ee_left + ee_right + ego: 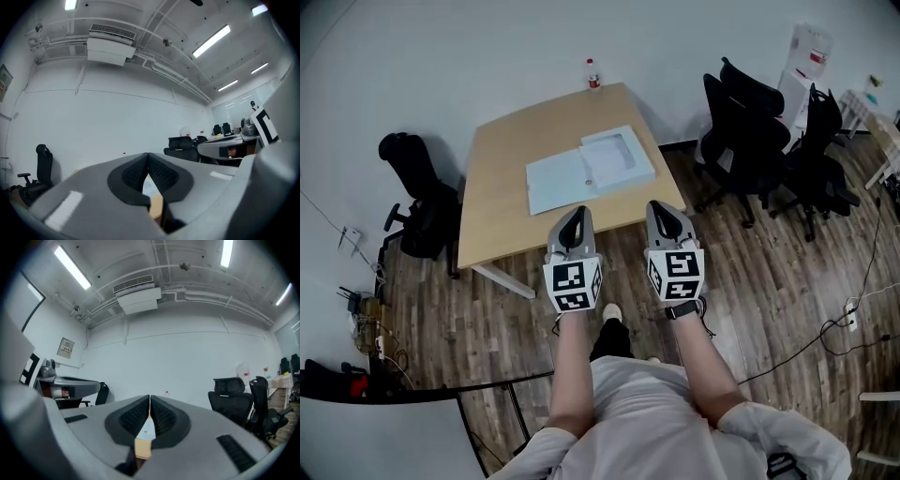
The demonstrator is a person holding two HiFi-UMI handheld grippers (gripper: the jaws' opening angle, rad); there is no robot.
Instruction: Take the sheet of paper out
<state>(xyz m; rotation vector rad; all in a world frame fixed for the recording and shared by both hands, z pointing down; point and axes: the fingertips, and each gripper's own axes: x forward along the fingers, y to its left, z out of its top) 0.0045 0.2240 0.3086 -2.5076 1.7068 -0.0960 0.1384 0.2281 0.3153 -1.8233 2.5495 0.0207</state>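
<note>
Pale-blue open folder [555,184], white sheet [613,150] inside

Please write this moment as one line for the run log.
left gripper: shut, empty | right gripper: shut, empty | open folder: flat on table, untouched
</note>
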